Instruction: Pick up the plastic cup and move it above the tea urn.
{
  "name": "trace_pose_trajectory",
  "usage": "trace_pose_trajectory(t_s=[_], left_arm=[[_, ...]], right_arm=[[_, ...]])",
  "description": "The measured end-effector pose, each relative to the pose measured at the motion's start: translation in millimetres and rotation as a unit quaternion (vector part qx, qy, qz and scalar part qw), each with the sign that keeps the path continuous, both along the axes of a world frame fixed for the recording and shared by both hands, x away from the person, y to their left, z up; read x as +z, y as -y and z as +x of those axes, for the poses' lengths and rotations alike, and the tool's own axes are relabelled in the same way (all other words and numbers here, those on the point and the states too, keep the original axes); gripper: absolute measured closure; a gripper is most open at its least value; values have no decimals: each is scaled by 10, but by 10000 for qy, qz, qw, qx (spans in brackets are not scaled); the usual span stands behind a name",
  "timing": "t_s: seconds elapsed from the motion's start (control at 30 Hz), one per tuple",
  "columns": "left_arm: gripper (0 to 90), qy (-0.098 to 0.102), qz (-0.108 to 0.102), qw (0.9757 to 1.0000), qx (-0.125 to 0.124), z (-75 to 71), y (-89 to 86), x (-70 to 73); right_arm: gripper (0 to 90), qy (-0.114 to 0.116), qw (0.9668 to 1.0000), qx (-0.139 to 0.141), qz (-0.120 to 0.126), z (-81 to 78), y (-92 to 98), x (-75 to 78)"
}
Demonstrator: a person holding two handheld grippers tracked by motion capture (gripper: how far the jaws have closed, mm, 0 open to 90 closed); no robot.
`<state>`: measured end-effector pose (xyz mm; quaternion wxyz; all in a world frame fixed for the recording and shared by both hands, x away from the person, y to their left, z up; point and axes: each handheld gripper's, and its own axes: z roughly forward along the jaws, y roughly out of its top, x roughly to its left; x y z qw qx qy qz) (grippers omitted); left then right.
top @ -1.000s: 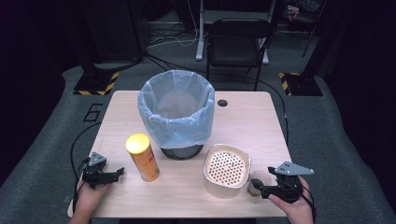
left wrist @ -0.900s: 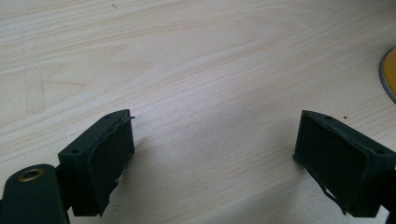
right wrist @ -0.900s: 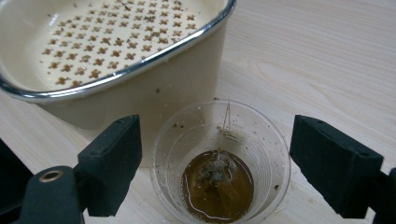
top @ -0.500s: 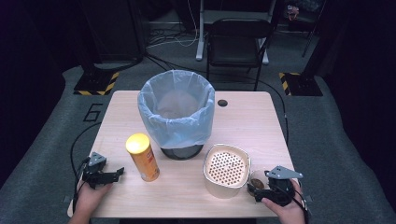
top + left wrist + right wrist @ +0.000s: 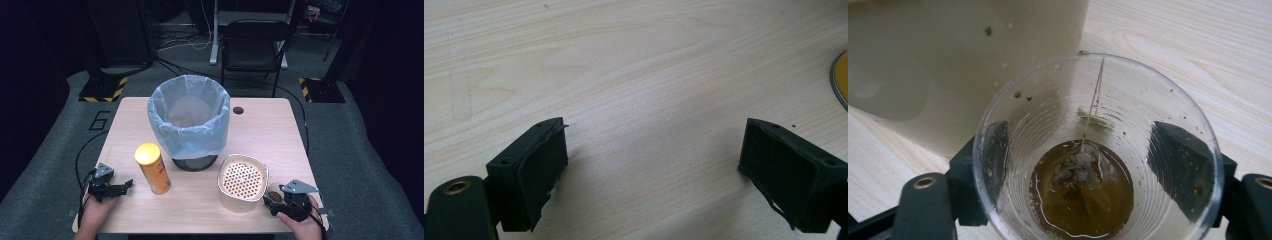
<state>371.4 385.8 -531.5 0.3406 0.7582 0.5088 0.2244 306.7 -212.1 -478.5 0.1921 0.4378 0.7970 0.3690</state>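
We see right gripper (image 5: 1088, 165) at near-right table (image 5: 280, 120) edge; jaws, just closing, straddle clear cup (image 5: 1096, 145) holding tea bag (image 5: 1078, 172) in brown liquid, beside perforated container (image 5: 242, 182); pad contact unclear. Left gripper (image 5: 651, 165) spread wide, empty, parked near-left.

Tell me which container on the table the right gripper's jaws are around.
The clear plastic cup with tea and a teabag, beside the cream strainer box; the jaws have just been closing on it. The yellow can and lined bin stand apart.
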Motion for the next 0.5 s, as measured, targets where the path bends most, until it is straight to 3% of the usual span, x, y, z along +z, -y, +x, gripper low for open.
trace_pose_trajectory(t_s=[0.2, 0.33, 0.5], left_arm=[[117, 0, -1, 10000, 1, 0, 0, 0], [117, 0, 0, 10000, -1, 0, 0, 0], [117, 0, 1, 10000, 0, 0, 0, 0]], right_arm=[[250, 64, 9999, 33, -76, -9, -10, 1], [262, 207, 9994, 113, -268, -2, -3, -8], [296, 255, 9994, 140, -169, 18, 24, -24]])
